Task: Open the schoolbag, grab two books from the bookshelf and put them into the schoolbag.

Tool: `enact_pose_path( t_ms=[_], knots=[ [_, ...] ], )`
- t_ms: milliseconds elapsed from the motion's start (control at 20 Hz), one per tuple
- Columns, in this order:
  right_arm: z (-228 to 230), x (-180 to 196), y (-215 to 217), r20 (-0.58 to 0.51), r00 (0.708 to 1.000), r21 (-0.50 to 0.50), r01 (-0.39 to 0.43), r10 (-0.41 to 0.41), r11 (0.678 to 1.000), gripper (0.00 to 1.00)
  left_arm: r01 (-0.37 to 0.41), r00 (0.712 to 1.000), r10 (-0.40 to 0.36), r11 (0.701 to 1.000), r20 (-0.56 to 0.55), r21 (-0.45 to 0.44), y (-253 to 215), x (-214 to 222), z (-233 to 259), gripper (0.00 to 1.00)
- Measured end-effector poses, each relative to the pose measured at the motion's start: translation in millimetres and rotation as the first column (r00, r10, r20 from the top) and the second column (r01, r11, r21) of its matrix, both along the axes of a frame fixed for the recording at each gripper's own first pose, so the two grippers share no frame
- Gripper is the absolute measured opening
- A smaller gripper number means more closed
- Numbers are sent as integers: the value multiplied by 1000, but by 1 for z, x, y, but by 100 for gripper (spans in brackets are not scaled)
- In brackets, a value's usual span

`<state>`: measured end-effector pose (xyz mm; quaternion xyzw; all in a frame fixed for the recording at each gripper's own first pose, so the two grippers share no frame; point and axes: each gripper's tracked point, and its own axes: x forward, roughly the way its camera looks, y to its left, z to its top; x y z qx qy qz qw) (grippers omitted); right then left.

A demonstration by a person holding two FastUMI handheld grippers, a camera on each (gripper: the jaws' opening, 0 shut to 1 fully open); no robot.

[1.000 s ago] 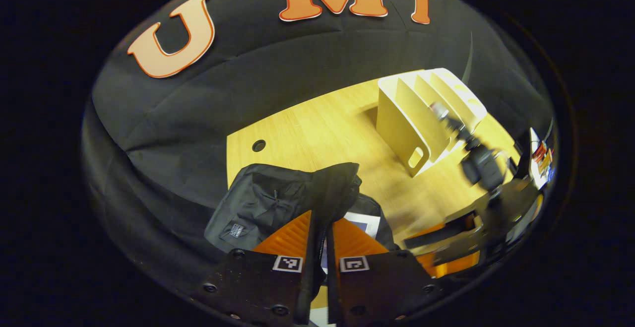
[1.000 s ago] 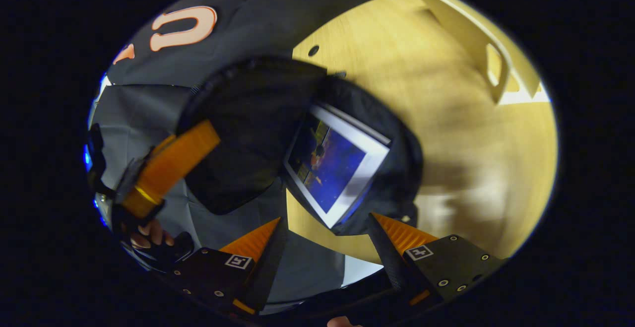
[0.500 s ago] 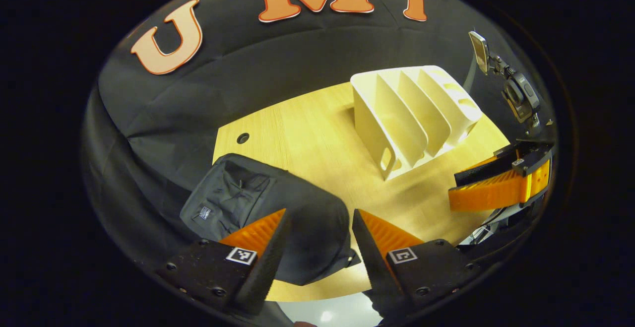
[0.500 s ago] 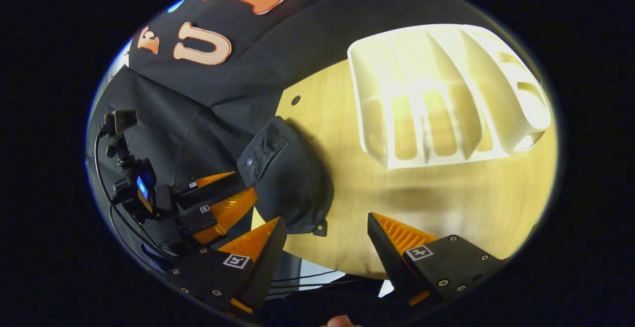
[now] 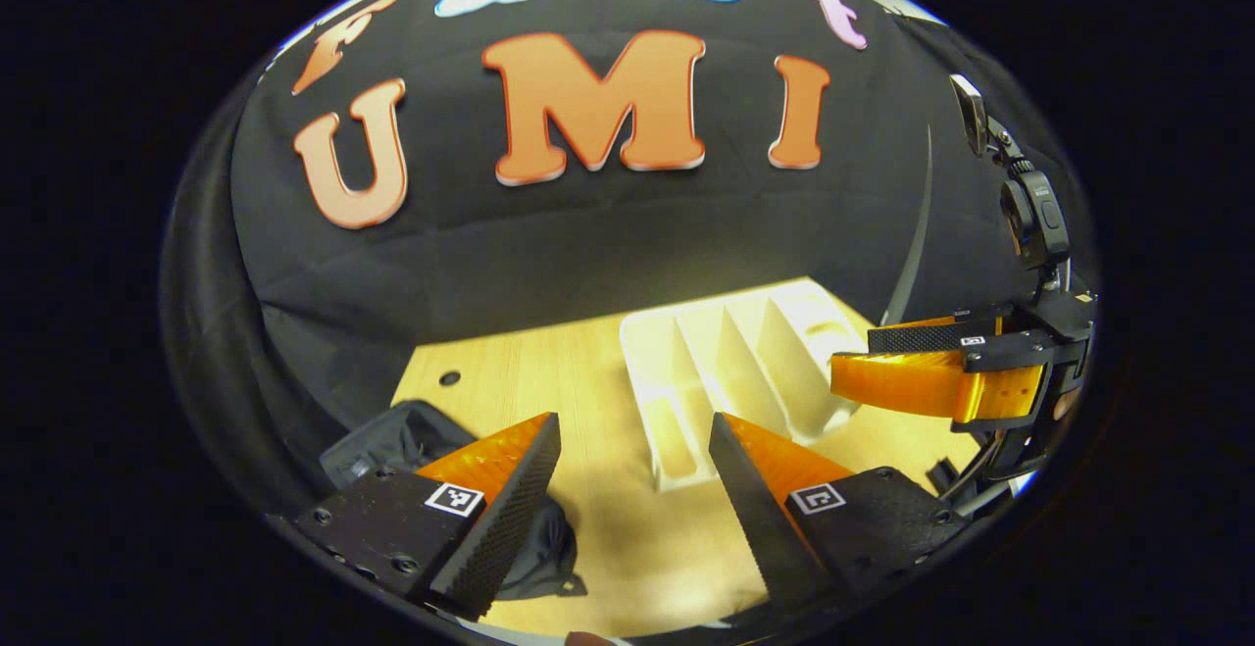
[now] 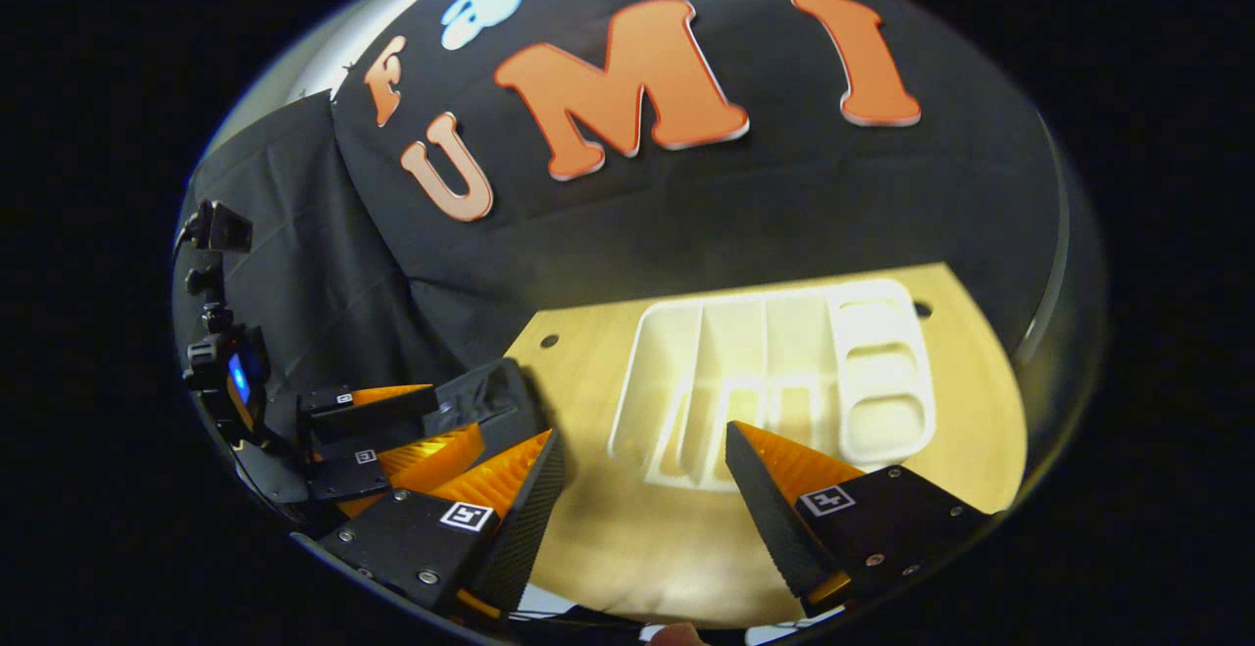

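Both the left claw (image 5: pixel 627 489) and right claw (image 6: pixel 642 499) hang spread above the worktop (image 6: pixel 627 538), near the bookshelf (image 6: pixel 784 381) and schoolbag (image 5: pixel 392 440).

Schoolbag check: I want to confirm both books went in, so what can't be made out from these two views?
- Schoolbag, left gripper view: mostly covered by the left gripper; its opening and contents are hidden.
- Schoolbag, right gripper view: a small part shows behind the left gripper.
- Bookshelf: slots look empty, but their near ends are covered by the right gripper.
- Books: not visible, so their place cannot be told.
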<state>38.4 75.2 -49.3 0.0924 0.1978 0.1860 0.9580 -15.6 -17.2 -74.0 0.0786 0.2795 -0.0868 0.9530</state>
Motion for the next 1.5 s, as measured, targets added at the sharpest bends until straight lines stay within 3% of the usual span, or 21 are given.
enact_pose_path(
  t_ms=[150, 350, 550, 650, 800, 900, 950, 1150, 1500],
  knots=[
    [45, -3, -30, 174, 983, -36, 64, -57, 997, 97, -26, 991, 31, 999, 133, -39, -20, 13, 24, 100],
    [106, -17, -43, 361, 928, -38, 114, -92, 993, 97, -31, 957, 45, 998, 286, -55, -40, 22, 61, 97],
    [120, -22, -49, 433, 889, -36, 183, -149, 983, 96, -20, 917, 41, 998, 397, -59, -48, 28, 83, 100],
    [124, -25, -50, 468, 868, -33, 205, -166, 978, 96, -26, 895, 60, 996, 442, -82, -48, 35, 94, 96],
    [125, -26, -50, 515, 837, -38, 239, -186, 970, 96, -39, 864, 97, 991, 495, -127, -40, 40, 98, 99],
    [115, -26, -43, 504, 843, -41, 240, -187, 970, 100, -43, 851, 117, 987, 512, -153, -34, 37, 99, 98],
    [109, -27, -39, 490, 851, -36, 235, -188, 971, 96, -57, 849, 131, 986, 512, -159, -29, 35, 95, 98],
    [90, -22, -32, 462, 867, -50, 238, -189, 970, 97, -65, 835, 135, 987, 534, -147, -26, 35, 86, 98],
    [86, -16, -36, 452, 865, -33, 258, -216, 965, 96, -35, 847, 98, 991, 523, -128, -43, 35, 70, 96]
  ],
)
